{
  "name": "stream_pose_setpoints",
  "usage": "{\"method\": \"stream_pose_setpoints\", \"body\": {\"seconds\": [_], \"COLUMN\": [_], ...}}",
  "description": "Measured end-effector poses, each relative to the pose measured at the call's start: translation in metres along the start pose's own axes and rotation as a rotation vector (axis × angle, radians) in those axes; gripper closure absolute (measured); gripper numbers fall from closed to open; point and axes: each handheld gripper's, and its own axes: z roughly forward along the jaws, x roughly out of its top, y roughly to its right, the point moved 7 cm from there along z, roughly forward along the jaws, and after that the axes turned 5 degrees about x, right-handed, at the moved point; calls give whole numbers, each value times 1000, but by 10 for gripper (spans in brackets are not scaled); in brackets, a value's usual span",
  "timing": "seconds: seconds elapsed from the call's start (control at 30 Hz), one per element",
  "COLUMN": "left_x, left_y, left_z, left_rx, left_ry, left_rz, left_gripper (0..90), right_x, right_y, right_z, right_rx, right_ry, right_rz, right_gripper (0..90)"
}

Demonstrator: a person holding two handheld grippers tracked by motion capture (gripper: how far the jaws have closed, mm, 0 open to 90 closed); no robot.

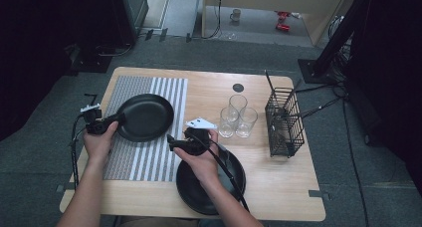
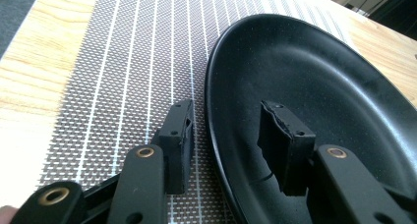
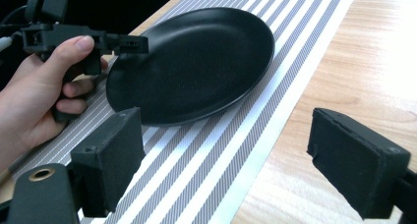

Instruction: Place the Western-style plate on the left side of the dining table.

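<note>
Jaws of my left gripper (image 2: 223,145) stand apart, astride the near rim of the black plate (image 1: 145,117): one pad lies outside on the striped placemat (image 1: 149,162), the other sits inside the dish, and a gap shows on both sides of the rim, so nothing is clamped. I hold them that way because a shallow plate lying flat offers only its edge to a 2-jaw grip, and the rim has to run between the pads before they can bite.

That plate rests on the far half of the placemat, toward the left of the wooden table (image 1: 278,187), and its rim overhangs the mat slightly on the side facing my right hand. From the right gripper view the plate's near edge seems a little raised, though I cannot tell whether it is tilted or only looks so from that angle.

My right gripper (image 3: 246,160) hangs wide open, well short of the plate, pointed across the mat at it. I judge it is kept there to steady or take the opposite edge once the left one has hold.

Under my right forearm lies a 2nd black plate (image 1: 234,187) on bare wood near the table's front edge. Beyond it 3 clear glasses (image 1: 238,118) stand in a tight cluster, with a black wire basket (image 1: 284,122) to their right, all well apart from the mat, which leaves it free for the setting.
</note>
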Motion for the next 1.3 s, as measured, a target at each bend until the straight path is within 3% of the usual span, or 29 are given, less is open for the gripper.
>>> {"method": "stream_pose_setpoints", "body": {"seconds": [0.43,0.83,1.17,1.3], "left_x": [0,0,5,8], "left_y": [-1,-1,-3,-4], "left_z": [-2,-1,-6,-11], "left_rx": [3,21,35,-2], "left_ry": [19,20,106,161], "left_rz": [-12,-19,-35,-58], "left_gripper": [567,563,532,505], "right_x": [-14,-32,-44,-48], "right_y": [-3,8,22,30], "right_z": [-22,-43,-61,-68], "right_rx": [42,50,41,24], "right_ry": [-10,-8,-3,-2], "right_rz": [-13,-14,-12,-5], "right_gripper": [68,63,65,65]}}
